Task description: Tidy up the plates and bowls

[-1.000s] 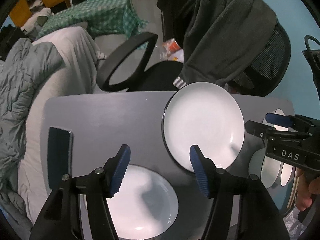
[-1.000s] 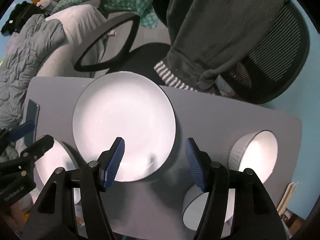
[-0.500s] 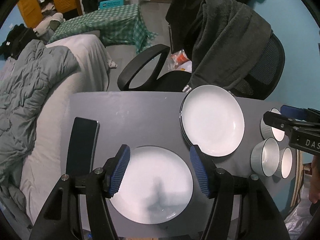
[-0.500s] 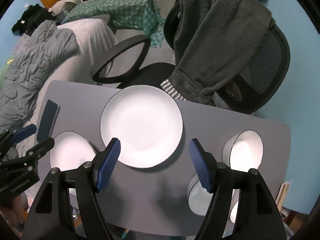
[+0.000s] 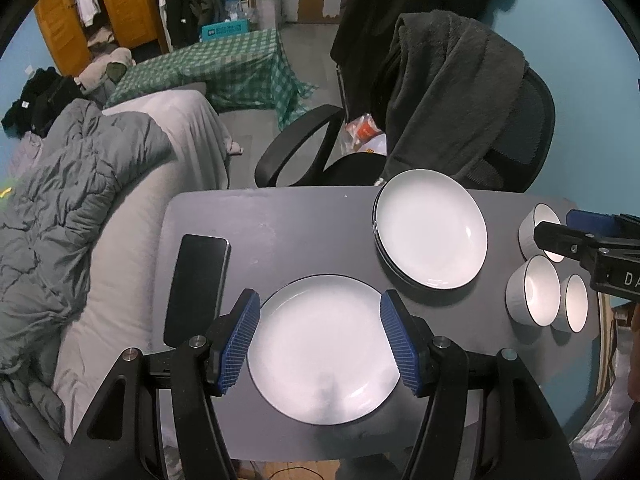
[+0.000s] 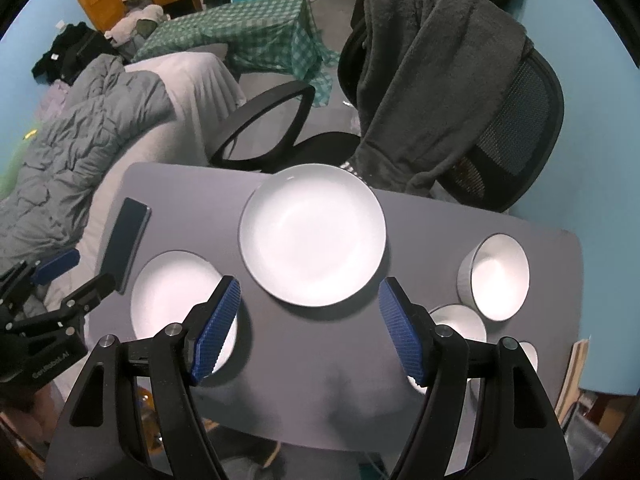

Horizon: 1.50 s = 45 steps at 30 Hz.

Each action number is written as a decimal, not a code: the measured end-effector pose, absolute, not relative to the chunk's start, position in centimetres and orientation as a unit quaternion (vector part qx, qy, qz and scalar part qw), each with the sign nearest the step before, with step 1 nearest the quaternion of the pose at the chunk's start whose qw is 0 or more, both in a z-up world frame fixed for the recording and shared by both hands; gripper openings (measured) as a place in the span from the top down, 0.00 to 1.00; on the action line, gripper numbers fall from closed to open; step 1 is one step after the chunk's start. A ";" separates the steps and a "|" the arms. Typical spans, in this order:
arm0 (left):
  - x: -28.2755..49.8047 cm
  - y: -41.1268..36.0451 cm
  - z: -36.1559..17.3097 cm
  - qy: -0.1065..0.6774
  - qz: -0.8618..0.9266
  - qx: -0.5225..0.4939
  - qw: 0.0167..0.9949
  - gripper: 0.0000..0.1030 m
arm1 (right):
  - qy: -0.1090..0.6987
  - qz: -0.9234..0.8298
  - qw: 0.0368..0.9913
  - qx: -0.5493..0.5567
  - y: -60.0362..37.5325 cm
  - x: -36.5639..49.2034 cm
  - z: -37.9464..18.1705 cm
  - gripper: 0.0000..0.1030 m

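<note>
Both views are fisheye cameras riding on hand-held tools, looking steeply down from well above the grey counter (image 5: 304, 236), with the room beyond bending up to the top of each picture. The left wrist view looks along the left tool (image 5: 320, 340) from over the counter's near left part, above the single plate (image 5: 320, 352). The right wrist view looks along the right tool (image 6: 308, 328) from further right, facing the plate stack (image 6: 312, 236). Both take in the whole counter: the phone (image 5: 196, 288), both plate spots, the bowls (image 6: 494, 278) and the office chair (image 6: 516, 136) behind. Each shows the other tool at its side edge.
</note>
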<state>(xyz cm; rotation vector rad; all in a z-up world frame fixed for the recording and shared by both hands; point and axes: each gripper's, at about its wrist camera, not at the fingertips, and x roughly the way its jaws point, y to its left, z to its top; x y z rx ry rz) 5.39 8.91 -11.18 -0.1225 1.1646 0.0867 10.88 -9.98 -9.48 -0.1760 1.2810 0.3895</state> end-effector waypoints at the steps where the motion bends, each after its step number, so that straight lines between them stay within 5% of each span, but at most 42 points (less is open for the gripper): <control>1: 5.1 8.9 -11.0 0.549 0.042 -0.057 0.833 0.31 | 0.590 0.180 0.782 -0.082 -9.9 10.6 -9.2 0.31; 17: 1.4 11.7 -10.5 0.541 0.078 -0.068 0.835 0.26 | 0.592 0.199 0.778 -0.071 -9.3 7.1 -9.0 0.28; 45: 2.0 14.3 -23.1 0.604 0.055 -0.068 0.792 0.26 | 0.641 0.287 0.704 -0.102 -3.7 6.3 -22.1 0.28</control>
